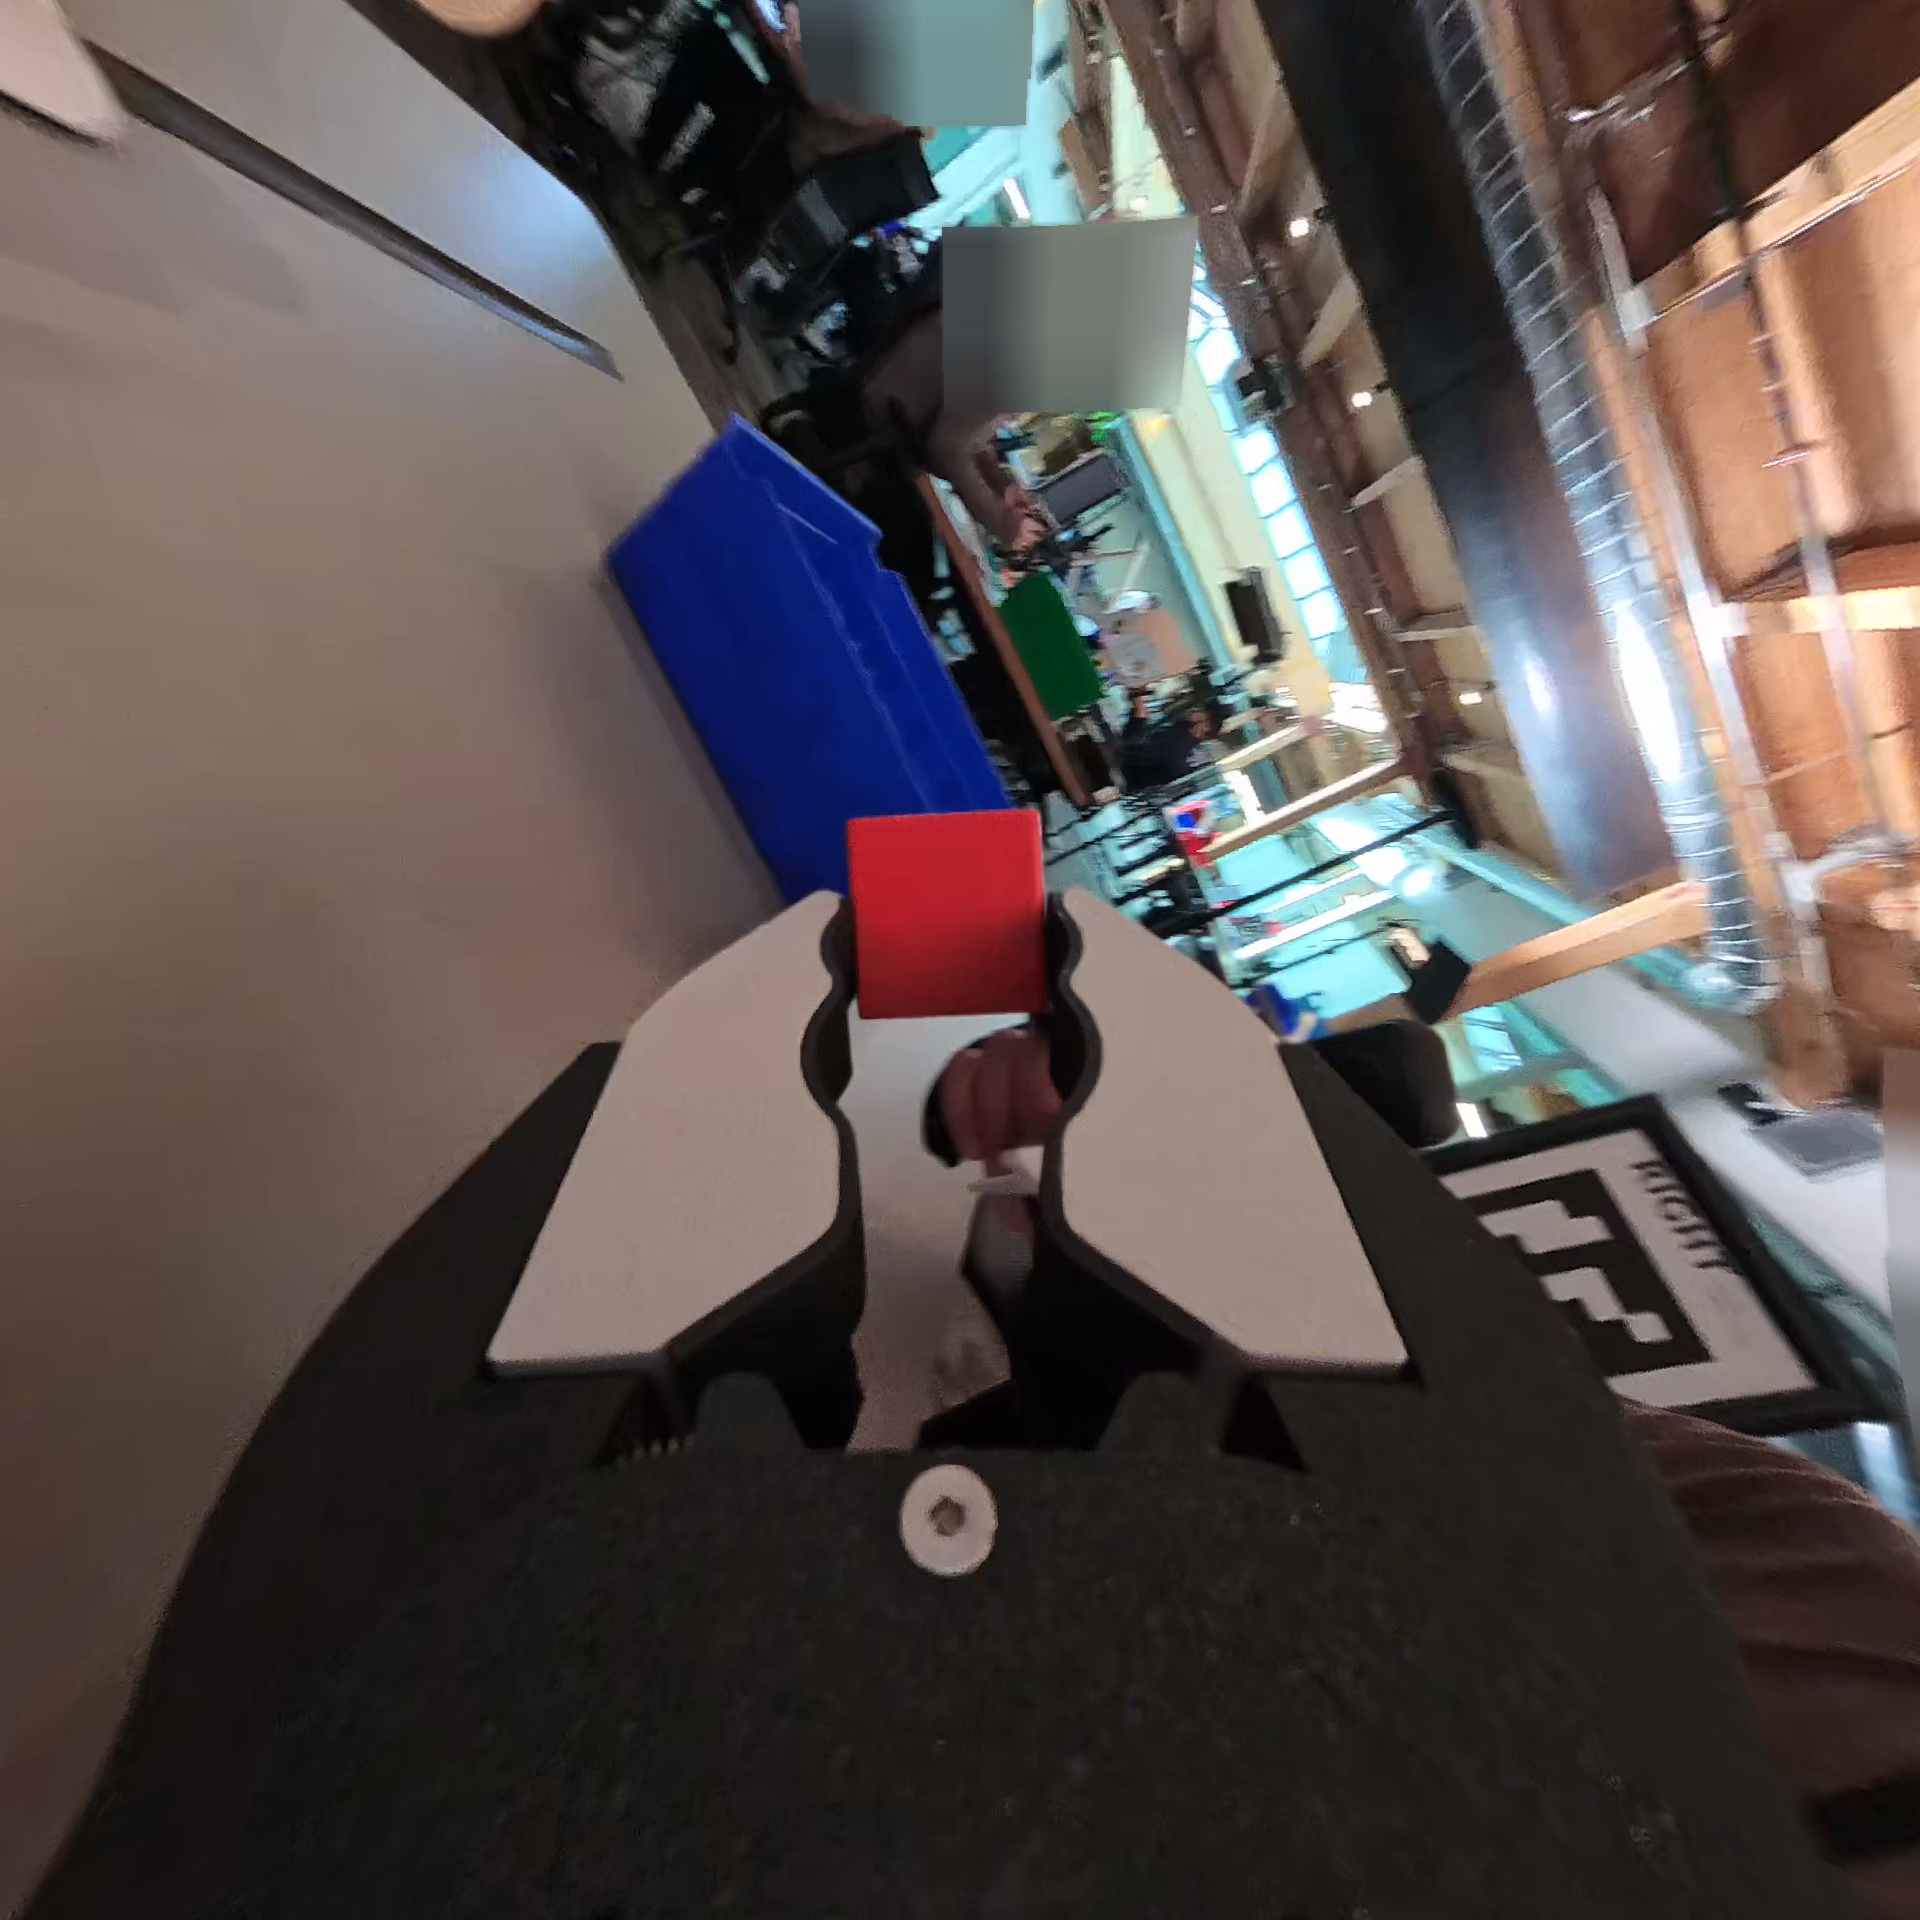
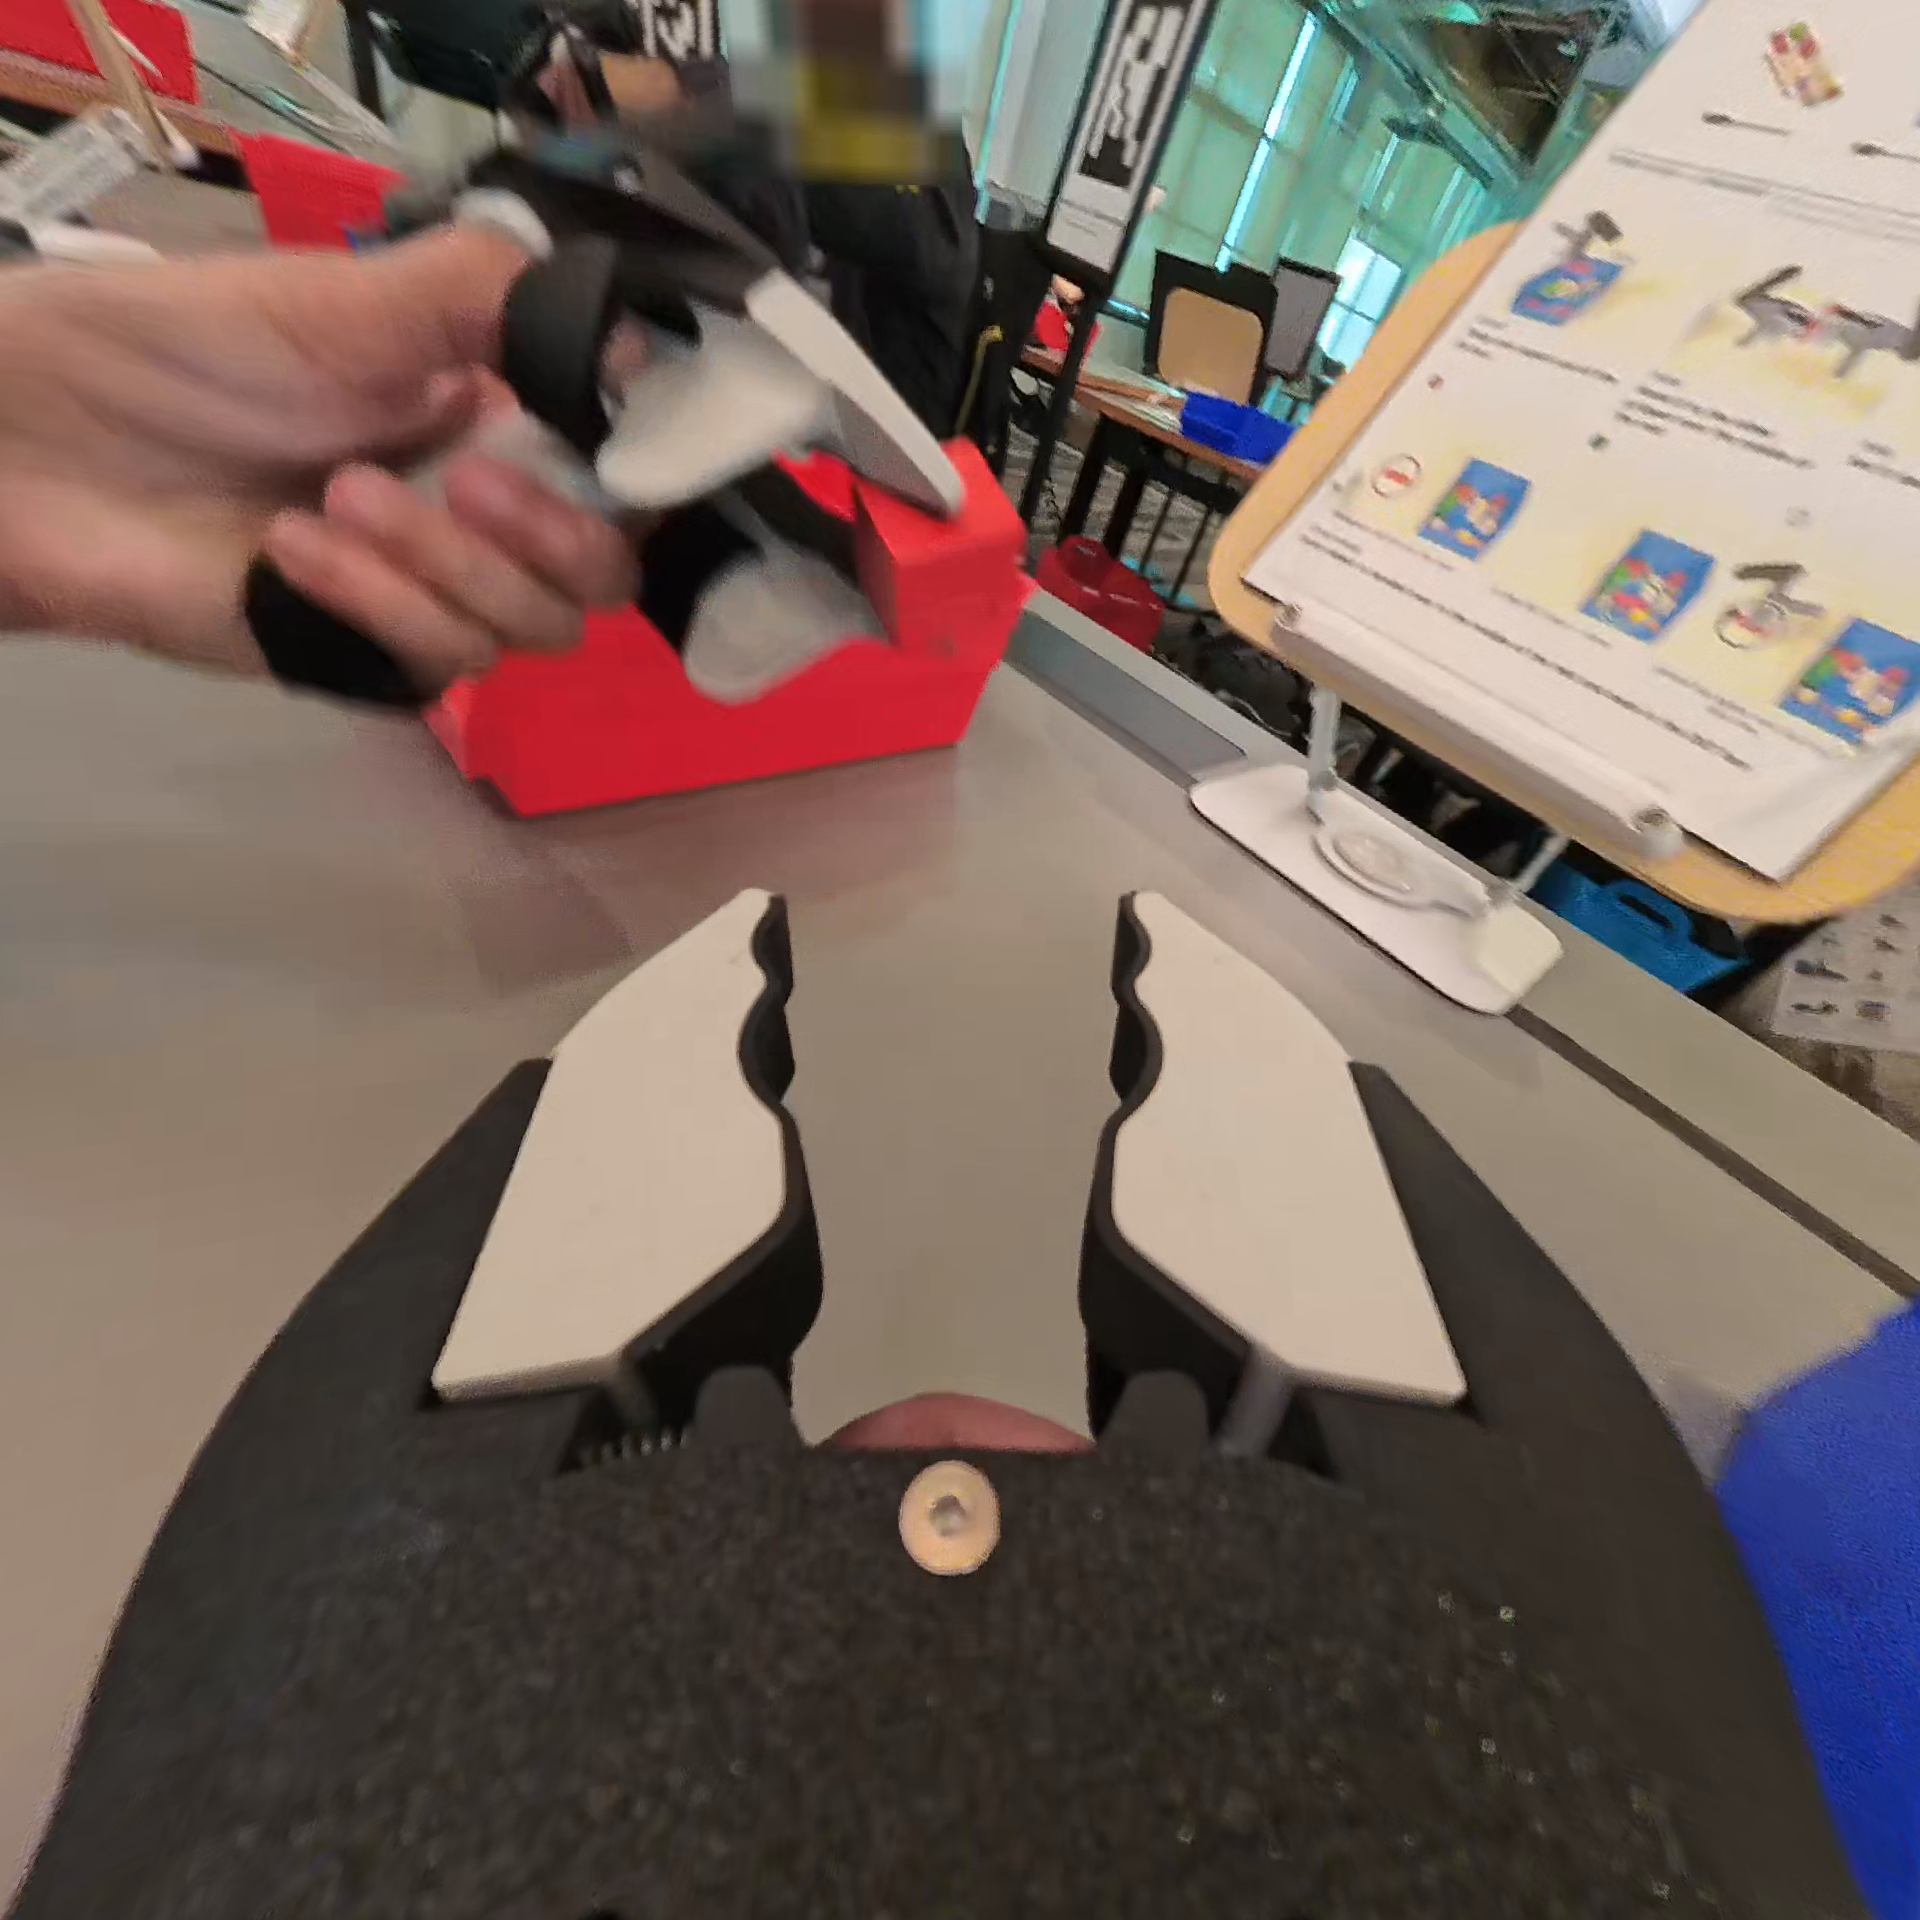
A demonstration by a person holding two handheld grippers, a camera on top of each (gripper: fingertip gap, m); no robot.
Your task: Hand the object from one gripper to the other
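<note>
The left tool [image 1: 948,920] is pinching a red cube [image 1: 945,914] between its fingertips, holding it up off the grey counter [image 1: 312,727] with the view rolled on its side and a blue bin [image 1: 790,665] lying behind it. The right tool [image 2: 951,914] is hovering low over the counter [image 2: 935,831] with its fingers spread and nothing between them. In the right wrist view, a hand [image 2: 260,436] is gripping the left tool [image 2: 904,561], blurred, in front of a red bin [image 2: 727,696]. An instruction sheet on a stand [image 2: 1621,447] is standing at the counter's right edge.
</note>
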